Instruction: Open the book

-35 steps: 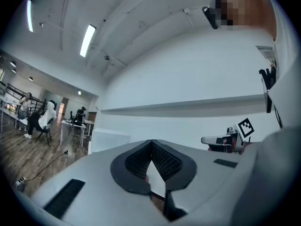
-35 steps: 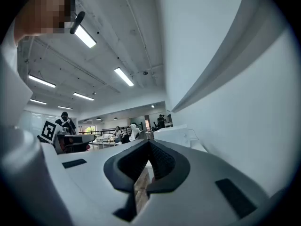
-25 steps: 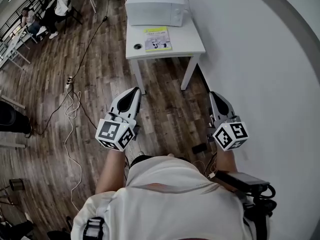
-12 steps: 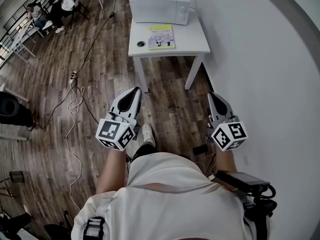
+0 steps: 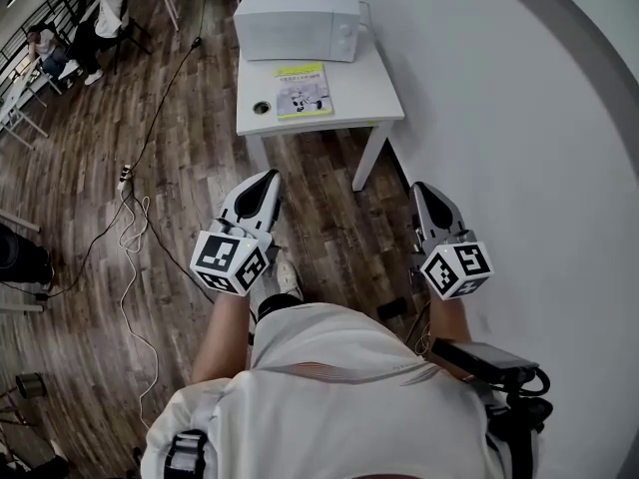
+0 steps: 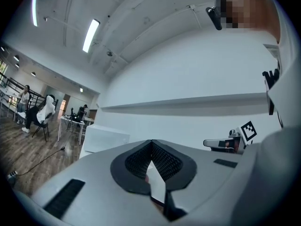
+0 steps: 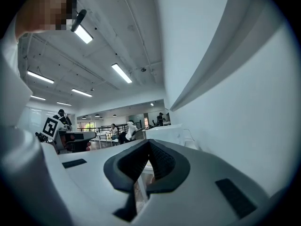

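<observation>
The book [image 5: 303, 90] lies closed on the white table [image 5: 371, 96] ahead, its yellow-green cover facing up, in front of a white microwave [image 5: 297, 22]. Both grippers are held out level above the wooden floor, well short of the table. My left gripper [image 5: 269, 179] is shut with nothing between its jaws. My right gripper [image 5: 419, 189] hangs near the wall, its jaws also shut and empty. In the left gripper view the jaws [image 6: 151, 143] meet at their tips. The right gripper view shows its jaws [image 7: 149, 143] closed the same way.
A small dark round object [image 5: 262, 108] sits on the table left of the book. Cables [image 5: 130, 218] trail across the floor on the left. A white wall [image 5: 519, 118] runs along the right side. People sit at desks [image 5: 60, 38] far back left.
The person has stepped closer to the table, which now sits a little further left in the head view. Both grippers keep their pose and stay shut.
</observation>
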